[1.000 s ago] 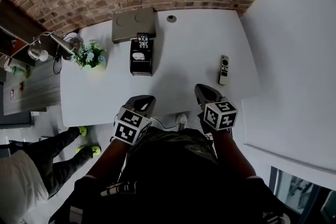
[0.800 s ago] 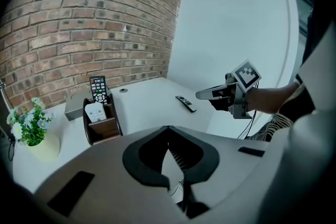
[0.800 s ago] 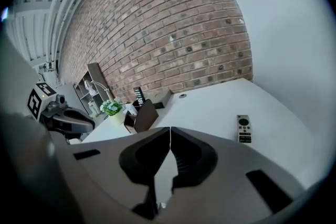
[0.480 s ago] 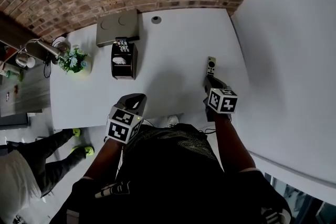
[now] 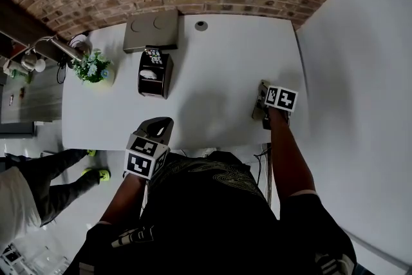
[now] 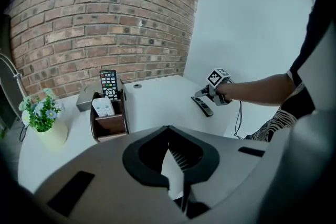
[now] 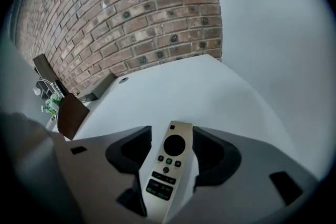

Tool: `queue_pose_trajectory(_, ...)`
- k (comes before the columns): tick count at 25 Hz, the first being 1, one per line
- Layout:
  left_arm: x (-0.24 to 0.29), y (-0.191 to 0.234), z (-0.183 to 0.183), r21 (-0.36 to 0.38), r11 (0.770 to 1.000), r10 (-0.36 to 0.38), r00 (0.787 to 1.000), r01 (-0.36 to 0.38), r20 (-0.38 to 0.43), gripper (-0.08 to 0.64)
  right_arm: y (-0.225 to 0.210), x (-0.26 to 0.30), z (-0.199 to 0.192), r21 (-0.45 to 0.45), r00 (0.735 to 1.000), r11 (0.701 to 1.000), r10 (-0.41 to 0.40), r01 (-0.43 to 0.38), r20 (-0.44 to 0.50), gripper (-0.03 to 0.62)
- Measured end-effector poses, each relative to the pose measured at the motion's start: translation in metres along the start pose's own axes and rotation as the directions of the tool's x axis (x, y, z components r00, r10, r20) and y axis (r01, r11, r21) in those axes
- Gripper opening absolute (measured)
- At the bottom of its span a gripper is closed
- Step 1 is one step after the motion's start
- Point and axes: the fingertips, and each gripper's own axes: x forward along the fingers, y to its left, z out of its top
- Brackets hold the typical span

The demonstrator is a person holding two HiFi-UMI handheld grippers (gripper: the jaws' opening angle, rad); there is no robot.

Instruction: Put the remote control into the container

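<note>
Silver remote, one, lies between my right gripper's just-opened, spread jaws; one container holds one black remote, one white remote; left gripper's jaws press together.

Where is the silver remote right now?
In the right gripper view the silver remote lies flat on the table's right side, between the jaws of the right gripper, which have just been opening and don't press it.

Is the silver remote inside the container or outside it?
Outside. The silver remote lies flat on the table between the right gripper's jaws, which have just been opening; the container stands apart.
</note>
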Motion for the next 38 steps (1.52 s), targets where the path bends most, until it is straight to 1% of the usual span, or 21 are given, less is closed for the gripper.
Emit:
queue_pose_trajectory(2, 0.000, 0.002, 0.001, -0.017, 1.000, 0.010, 1.000, -0.010, 0.008, 0.006, -0.009, 0.015, 0.004, -0.001, 0.999, 0.999, -0.033, 0.033, -0.041, 0.240)
queue_pose_trajectory(4, 0.000, 0.002, 0.002, -0.027, 1.000, 0.016, 1.000, -0.016, 0.011, 0.005, -0.015, 0.027, 0.006, 0.016, 0.995, 0.998, -0.056, 0.058, -0.084, 0.244)
queue_pose_trajectory(6, -0.002, 0.004, 0.001, -0.032, 0.999, 0.025, 1.000, -0.025, 0.004, 0.005, -0.018, 0.035, 0.005, 0.027, 0.990, 0.997, -0.069, 0.073, -0.123, 0.244)
queue_pose_trajectory(9, -0.004, 0.010, -0.002, -0.044, 0.998, 0.038, 0.999, -0.038, -0.006, 0.005, -0.019, 0.043, 0.001, 0.018, 0.982, 0.996, -0.083, 0.087, -0.168, 0.244)
queue_pose_trajectory(13, -0.006, 0.016, -0.003, -0.055, 0.997, 0.048, 0.999, -0.049, -0.005, 0.005, -0.023, 0.046, 0.001, -0.014, 0.972, 0.992, -0.126, 0.126, -0.197, 0.244)
queue_pose_trajectory(16, -0.008, 0.019, -0.003, -0.050, 0.998, 0.048, 0.999, -0.048, -0.004, 0.005, -0.024, 0.047, -0.001, -0.044, 0.967, 0.989, -0.150, 0.144, -0.206, 0.241)
queue_pose_trajectory(19, -0.011, 0.022, 0.000, -0.039, 0.998, 0.043, 0.999, -0.042, 0.006, 0.005, -0.021, 0.044, 0.002, -0.030, 0.973, 0.991, -0.135, 0.131, -0.185, 0.221)
queue_pose_trajectory(23, -0.013, 0.028, 0.003, -0.025, 0.999, 0.034, 0.999, -0.034, 0.015, 0.005, -0.008, 0.031, 0.009, -0.002, 0.989, 0.997, -0.077, 0.077, -0.129, 0.211)
queue_pose_trajectory(26, -0.015, 0.030, 0.004, -0.009, 1.000, 0.018, 1.000, -0.018, 0.020, 0.005, 0.004, 0.019, 0.012, 0.007, 0.995, 0.999, -0.044, 0.045, -0.093, 0.206)
queue_pose_trajectory(30, -0.019, 0.033, 0.008, 0.021, 1.000, -0.008, 1.000, 0.008, 0.026, 0.005, 0.018, 0.000, 0.013, 0.018, 0.998, 0.999, -0.029, 0.030, -0.054, 0.201)
queue_pose_trajectory(33, -0.023, 0.037, 0.008, 0.041, 0.999, -0.025, 0.999, 0.023, 0.033, 0.005, 0.031, -0.015, 0.015, 0.022, 1.000, 1.000, -0.015, 0.015, -0.007, 0.198)
queue_pose_trajectory(38, -0.039, 0.047, 0.004, 0.063, 0.997, -0.041, 0.998, 0.038, 0.045, 0.005, 0.063, -0.043, 0.017, 0.014, 0.997, 1.000, 0.013, -0.014, 0.071, 0.193)
